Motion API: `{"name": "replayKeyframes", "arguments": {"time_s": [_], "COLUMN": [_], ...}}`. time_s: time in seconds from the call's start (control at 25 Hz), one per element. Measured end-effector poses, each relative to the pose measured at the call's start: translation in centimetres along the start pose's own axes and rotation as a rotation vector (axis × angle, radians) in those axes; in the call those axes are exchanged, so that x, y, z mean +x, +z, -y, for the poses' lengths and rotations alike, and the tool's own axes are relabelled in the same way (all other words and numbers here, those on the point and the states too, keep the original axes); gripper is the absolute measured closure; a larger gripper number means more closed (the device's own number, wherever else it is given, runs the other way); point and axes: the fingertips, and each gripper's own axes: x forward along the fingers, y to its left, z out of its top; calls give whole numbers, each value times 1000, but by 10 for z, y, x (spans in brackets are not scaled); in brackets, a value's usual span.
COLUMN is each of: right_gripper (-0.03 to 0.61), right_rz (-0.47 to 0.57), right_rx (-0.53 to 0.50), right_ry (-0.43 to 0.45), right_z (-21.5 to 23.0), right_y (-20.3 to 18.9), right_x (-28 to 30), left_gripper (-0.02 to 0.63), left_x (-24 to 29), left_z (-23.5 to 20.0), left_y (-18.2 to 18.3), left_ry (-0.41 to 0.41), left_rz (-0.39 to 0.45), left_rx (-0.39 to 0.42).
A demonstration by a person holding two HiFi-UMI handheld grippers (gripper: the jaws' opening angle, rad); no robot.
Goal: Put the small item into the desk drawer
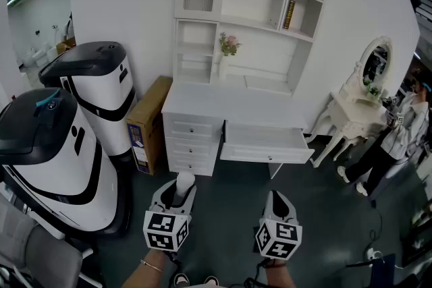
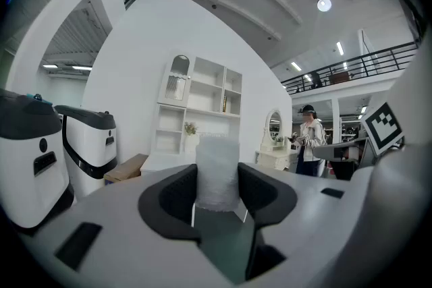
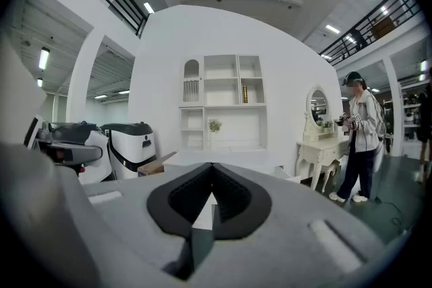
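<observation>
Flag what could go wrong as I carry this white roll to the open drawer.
1. The white roll stands tall above the pads of the left gripper, so it may tilt or slip in transit.
2. The open drawer lies ahead of the right gripper, so reaching across could knock the two grippers together.

1. No word or number can be read anywhere.
2. The cardboard box (image 1: 146, 119) bears a blue label, too small to read.
3. The book (image 1: 289, 14) on the shelf shows blurred gold lettering.
</observation>
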Motion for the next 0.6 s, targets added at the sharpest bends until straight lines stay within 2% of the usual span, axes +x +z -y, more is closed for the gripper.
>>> {"name": "replayKeyframes", "arguments": {"time_s": [0.4,0.6], "right_gripper": [574,572], "right_rz": [-1,-12], "right_rx": [7,4], "right_ry": [19,-3], "right_z": [-23,-39], "right_y": [-1,-3], "right_x": [-4,-3], "left_gripper": [437,437], "left_x": [-12,-18], "left_z": [-16,-30], "left_y": [-4,-4], "left_ry": [-6,-25], "left_rz": [3,6], "left_rx": [-14,-10]}}
